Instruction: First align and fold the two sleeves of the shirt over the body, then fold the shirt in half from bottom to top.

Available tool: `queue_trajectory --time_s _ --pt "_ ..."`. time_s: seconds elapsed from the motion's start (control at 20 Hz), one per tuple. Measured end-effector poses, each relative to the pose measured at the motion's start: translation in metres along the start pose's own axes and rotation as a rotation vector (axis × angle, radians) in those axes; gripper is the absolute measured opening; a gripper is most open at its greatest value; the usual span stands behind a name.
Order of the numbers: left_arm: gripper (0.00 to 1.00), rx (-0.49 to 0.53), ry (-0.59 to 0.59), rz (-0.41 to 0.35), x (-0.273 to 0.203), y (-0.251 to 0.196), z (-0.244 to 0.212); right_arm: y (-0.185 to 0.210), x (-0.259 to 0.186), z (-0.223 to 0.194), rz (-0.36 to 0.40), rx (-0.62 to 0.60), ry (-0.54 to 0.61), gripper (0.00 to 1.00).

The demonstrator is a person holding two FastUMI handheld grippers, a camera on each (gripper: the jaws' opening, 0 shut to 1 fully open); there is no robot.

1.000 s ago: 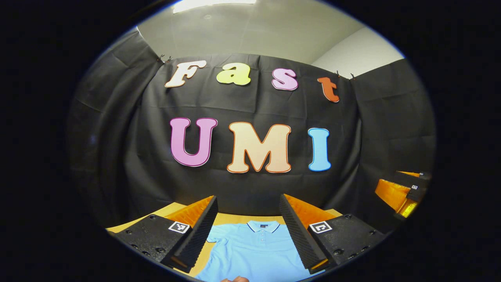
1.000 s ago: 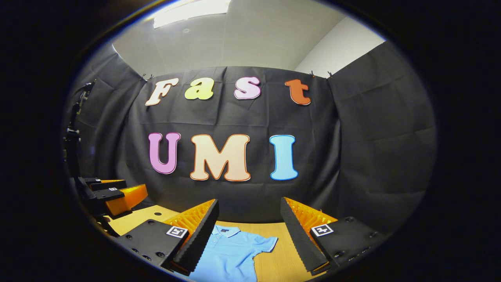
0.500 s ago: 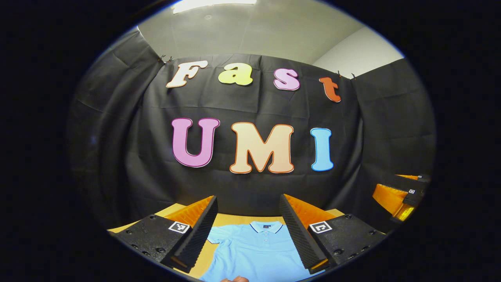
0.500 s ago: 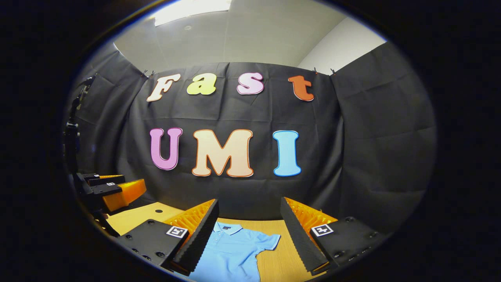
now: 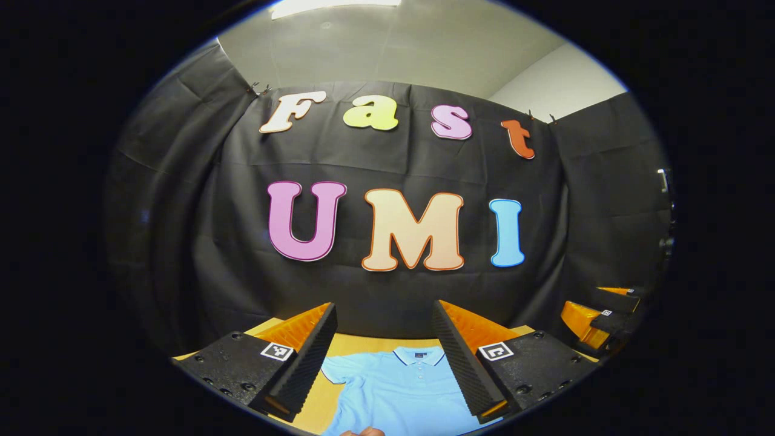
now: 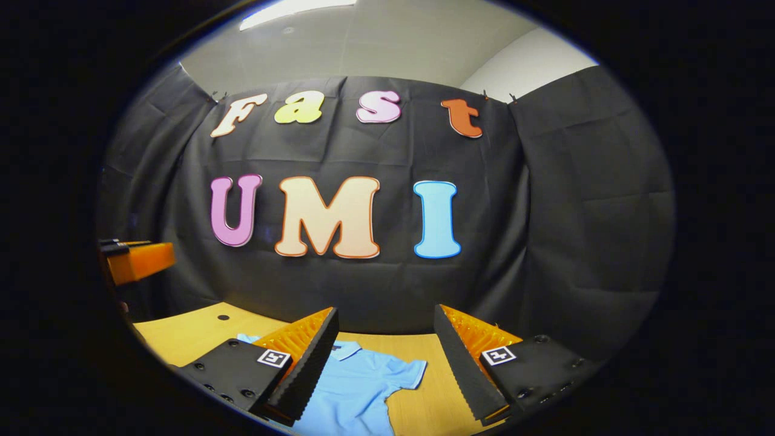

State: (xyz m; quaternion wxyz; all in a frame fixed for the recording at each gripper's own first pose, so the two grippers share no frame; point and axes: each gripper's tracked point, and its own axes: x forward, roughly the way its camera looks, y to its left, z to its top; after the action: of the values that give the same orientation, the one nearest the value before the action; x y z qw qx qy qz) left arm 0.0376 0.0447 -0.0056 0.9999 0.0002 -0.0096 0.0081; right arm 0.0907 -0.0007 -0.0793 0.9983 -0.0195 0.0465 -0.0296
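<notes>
Hovering above bench, both hand-held grippers wide open, empty; shirt flat at 6 o'clock, sleeves unfolded.

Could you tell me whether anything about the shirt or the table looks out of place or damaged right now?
Nothing stands out. The light blue shirt lies flat and face up on the wooden table, collar toward the wall, sleeves spread and unfolded.

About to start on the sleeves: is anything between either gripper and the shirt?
Nothing visible. The shirt lies flat on the table, both sleeves spread. The left gripper and right gripper hang open above it, with only bare air between.
</notes>
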Motion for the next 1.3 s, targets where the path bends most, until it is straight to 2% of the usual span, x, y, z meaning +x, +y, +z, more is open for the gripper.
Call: queue_trajectory --time_s 0.2,0.6,1.0,1.3 --pt "0.95 0.008 0.004 0.023 0.011 0.017 -0.005 -0.007 0.042 -0.03 -0.025 -0.024 0.02 1.0" --pt "0.94 0.011 0.018 0.028 0.042 0.038 -0.019 -0.019 0.128 -0.115 -0.074 -0.04 0.143 0.99" --pt "0.95 0.007 0.057 0.021 0.064 0.049 -0.042 -0.037 0.184 -0.229 -0.125 -0.065 0.347 0.99" --pt "0.95 -0.006 0.115 0.042 0.074 0.063 -0.068 -0.053 0.202 -0.309 -0.181 -0.015 0.526 0.99"
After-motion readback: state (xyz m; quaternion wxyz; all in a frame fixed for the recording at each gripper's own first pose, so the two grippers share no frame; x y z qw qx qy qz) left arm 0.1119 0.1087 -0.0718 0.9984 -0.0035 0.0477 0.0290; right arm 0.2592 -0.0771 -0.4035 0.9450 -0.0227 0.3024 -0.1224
